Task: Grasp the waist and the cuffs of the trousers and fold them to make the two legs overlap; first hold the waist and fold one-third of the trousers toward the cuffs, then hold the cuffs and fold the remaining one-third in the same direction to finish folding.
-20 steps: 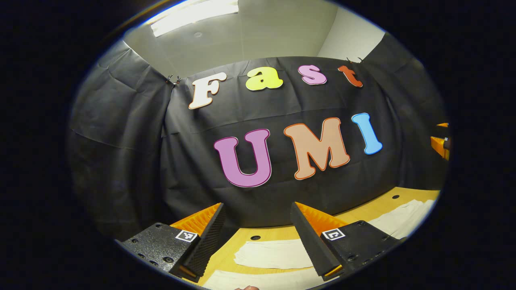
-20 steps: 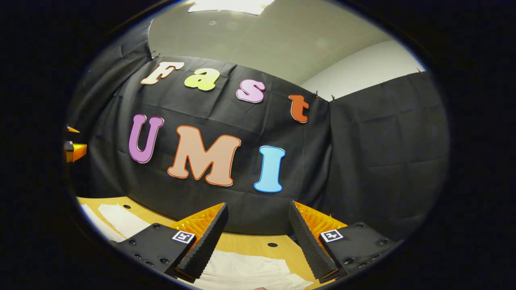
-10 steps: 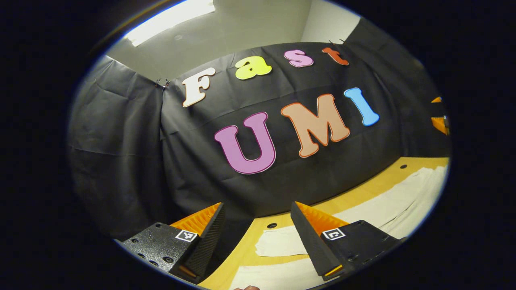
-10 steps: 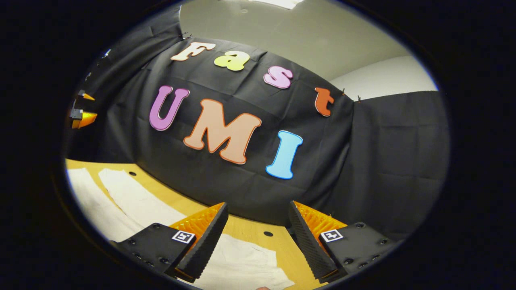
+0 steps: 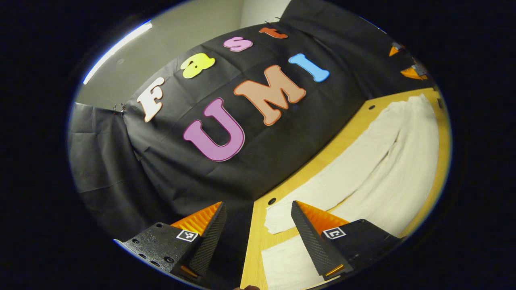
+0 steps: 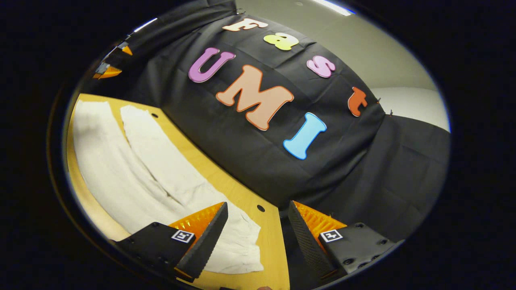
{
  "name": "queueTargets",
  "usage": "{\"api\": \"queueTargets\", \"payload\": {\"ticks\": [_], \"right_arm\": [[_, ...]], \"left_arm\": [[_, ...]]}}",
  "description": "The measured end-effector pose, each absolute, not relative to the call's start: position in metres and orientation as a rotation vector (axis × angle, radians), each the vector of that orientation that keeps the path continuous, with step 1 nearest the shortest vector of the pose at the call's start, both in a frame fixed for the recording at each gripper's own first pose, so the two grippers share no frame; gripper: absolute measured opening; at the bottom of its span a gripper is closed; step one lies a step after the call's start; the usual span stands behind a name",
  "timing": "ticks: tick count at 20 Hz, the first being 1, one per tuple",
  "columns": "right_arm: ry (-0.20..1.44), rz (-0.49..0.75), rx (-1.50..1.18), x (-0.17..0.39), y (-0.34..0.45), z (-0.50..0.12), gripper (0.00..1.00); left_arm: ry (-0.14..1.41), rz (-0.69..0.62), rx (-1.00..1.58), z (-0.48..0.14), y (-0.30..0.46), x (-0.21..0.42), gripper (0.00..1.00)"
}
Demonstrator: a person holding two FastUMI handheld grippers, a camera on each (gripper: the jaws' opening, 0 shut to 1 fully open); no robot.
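Table (image 5: 258, 241): yellow wood top with small holes, lower right of the left gripper view, lower left of the right gripper view. Trousers (image 5: 387, 161): pale cloth, laid flat along the table, 2 legs side by side, not yet overlapped. Cuffs (image 5: 282, 213) sit at bottom centre of the left gripper view; waist (image 6: 242, 249) at bottom centre of the right gripper view.

Left gripper (image 5: 258, 237): jaws wide, empty, hanging over the cuffs. Right gripper (image 6: 254, 237): jaws wide, empty, above the waist end.

Judgement: cloth looks light and limp, will sag and drag. Pinch the hem edges at the far leg's cuff and the far waist corner.

Hard to tell: height of either gripper above the cloth; the near trouser edge is cut off at both frame bottoms.
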State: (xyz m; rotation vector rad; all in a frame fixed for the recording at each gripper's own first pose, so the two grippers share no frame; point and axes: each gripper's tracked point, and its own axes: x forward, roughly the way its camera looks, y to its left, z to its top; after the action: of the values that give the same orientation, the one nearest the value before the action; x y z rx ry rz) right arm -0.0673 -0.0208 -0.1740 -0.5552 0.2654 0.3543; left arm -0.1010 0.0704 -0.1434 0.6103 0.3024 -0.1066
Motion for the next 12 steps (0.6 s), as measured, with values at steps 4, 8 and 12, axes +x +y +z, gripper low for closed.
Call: {"api": "queueTargets", "payload": {"ticks": [4,8,12], "right_arm": [[0.319,0.418,-0.626,-0.090,-0.027,-0.206,0.97],[0.363,0.502,-0.693,-0.110,-0.018,-0.238,0.97],[0.397,0.602,-0.752,-0.133,-0.006,-0.264,0.98]], "left_arm": [[0.389,-0.179,0.688,-0.180,0.071,-0.133,0.96],[0.469,-0.288,0.794,-0.224,0.065,-0.168,0.96],[0.524,-0.397,0.890,-0.254,0.059,-0.195,0.97]]}}
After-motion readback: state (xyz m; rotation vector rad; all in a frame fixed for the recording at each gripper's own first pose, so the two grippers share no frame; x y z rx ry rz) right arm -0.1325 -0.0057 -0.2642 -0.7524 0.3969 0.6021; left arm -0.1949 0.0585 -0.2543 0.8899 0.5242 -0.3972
